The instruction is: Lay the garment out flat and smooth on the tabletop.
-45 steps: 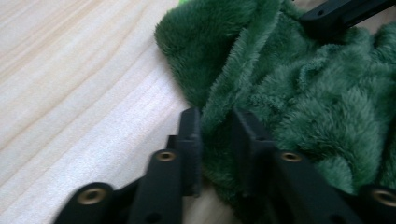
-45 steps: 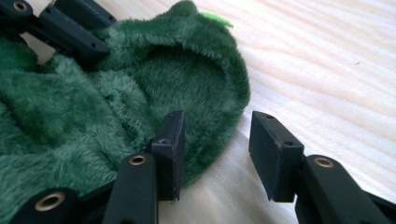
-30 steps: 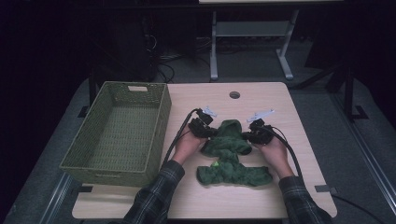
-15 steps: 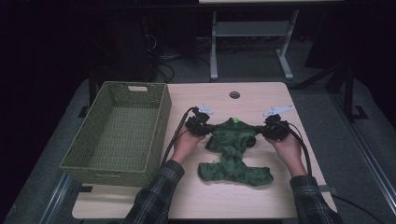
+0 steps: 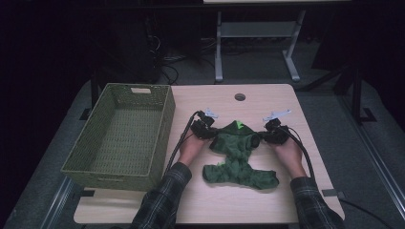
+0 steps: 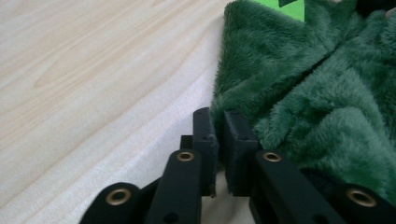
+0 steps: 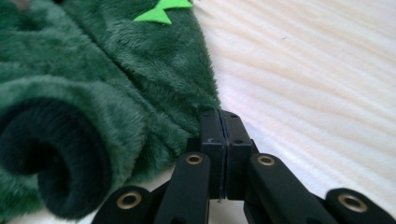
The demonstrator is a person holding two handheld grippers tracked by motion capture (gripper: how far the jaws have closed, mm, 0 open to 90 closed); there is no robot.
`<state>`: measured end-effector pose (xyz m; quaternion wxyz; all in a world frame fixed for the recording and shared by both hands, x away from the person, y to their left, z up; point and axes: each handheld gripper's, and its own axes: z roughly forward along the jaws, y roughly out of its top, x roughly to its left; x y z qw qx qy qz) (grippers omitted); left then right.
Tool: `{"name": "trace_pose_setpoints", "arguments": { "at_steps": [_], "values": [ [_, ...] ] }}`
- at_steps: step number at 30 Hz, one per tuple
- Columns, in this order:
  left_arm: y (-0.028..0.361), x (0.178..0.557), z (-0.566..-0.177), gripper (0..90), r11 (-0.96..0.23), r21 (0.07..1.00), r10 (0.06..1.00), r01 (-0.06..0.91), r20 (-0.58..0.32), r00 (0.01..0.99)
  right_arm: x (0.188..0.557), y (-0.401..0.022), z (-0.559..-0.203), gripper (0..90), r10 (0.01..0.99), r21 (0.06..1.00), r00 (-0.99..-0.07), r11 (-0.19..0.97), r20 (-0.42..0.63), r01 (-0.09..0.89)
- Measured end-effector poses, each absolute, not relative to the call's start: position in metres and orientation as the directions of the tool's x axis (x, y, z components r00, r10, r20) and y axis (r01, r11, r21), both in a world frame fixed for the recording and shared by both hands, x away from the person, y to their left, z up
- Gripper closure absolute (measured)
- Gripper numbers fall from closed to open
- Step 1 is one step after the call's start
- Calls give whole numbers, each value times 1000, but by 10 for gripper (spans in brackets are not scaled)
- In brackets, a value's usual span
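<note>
— Tongs first: what has each pair got?
— Left tongs [image 6: 217,140] are nearly closed, a thin slit between the pads, with the edge of the green fleece garment [image 5: 237,155] caught at their tips. Right tongs [image 7: 220,140] are pressed fully together on the opposite edge, just below the bright green spikes [image 7: 163,10]

— Where does the garment lie?
— On the desk [image 5: 267,102], near its middle and toward the person's side. In the high view the left tongs [image 5: 206,128] grip it at about 9 o'clock of its upper part and the right tongs [image 5: 273,135] at about 3 o'clock, so the top is stretched sideways between them. The rest trails toward 6 o'clock and flares out flat on the wood

— So what does the next move turn on?
— I'd say the long axis: it runs 12 to 6, across the line between the two grips. The woven basket [image 5: 122,133] sits empty at 9 o'clock of the garment, close beside the left hand [image 5: 191,148], so that hand is nearer. The right hand [image 5: 286,150] would have to carry its side further
</note>
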<state>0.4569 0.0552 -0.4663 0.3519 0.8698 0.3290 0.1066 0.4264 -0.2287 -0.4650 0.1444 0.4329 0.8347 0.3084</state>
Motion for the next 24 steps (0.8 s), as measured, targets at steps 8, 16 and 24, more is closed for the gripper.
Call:
{"name": "trace_pose_setpoints", "arguments": {
  "at_steps": [8,16,24],
  "values": [
    [61,448,-437,618,-492,711,641,502,-93,762,423,-236,-450,714,814,690,-578,385,60,613],
    [68,422,-409,456,-507,722,597,471,-100,796,403,-237,-424,646,789,713,-608,375,90,592],
    [83,386,-403,326,-539,713,561,448,-93,823,379,-225,-408,627,751,728,-649,379,118,571]
  ]
}}
